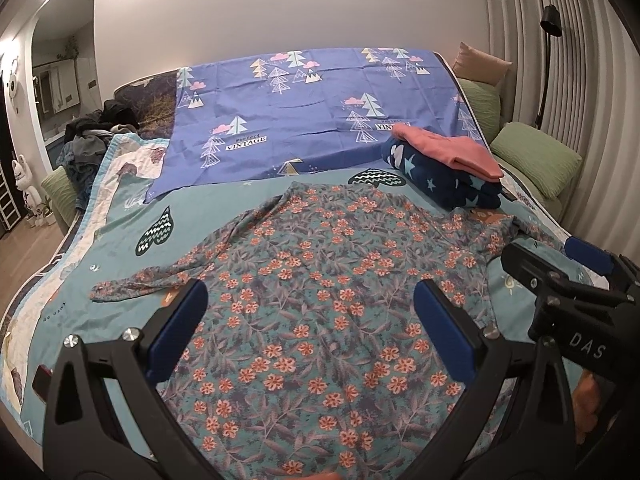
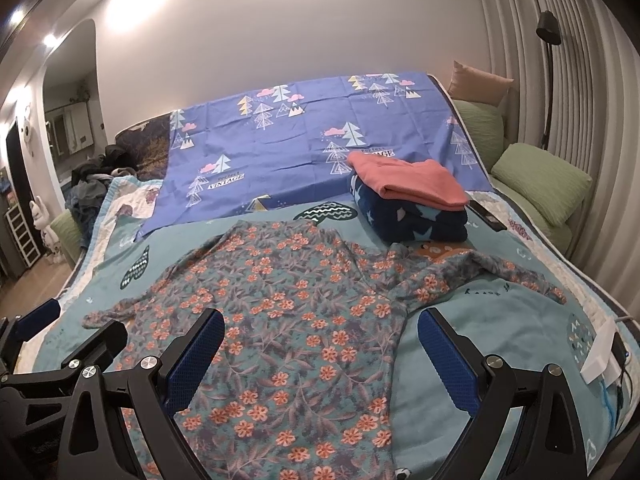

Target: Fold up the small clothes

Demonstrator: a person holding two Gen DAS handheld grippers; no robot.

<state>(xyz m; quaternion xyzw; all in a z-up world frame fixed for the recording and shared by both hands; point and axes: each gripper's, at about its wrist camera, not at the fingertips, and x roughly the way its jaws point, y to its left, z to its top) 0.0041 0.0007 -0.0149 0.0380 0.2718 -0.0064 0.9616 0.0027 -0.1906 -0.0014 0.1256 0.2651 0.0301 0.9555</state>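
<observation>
A floral long-sleeved garment (image 1: 316, 280) lies spread flat on the bed, sleeves out to both sides; it also shows in the right wrist view (image 2: 288, 312). My left gripper (image 1: 310, 300) is open and empty, hovering over the garment's lower middle. My right gripper (image 2: 320, 328) is open and empty over the garment's right edge; it shows at the right of the left wrist view (image 1: 560, 268). The left gripper shows at the left edge of the right wrist view (image 2: 64, 328).
A folded stack, a pink garment (image 2: 408, 182) on a navy star blanket (image 2: 412, 220), sits at the back right. A blue tree-print sheet (image 1: 312, 116) covers the far bed. A clothes pile (image 1: 92, 140) lies far left. Green pillows (image 2: 540, 180) and a white charger (image 2: 600, 354) sit at right.
</observation>
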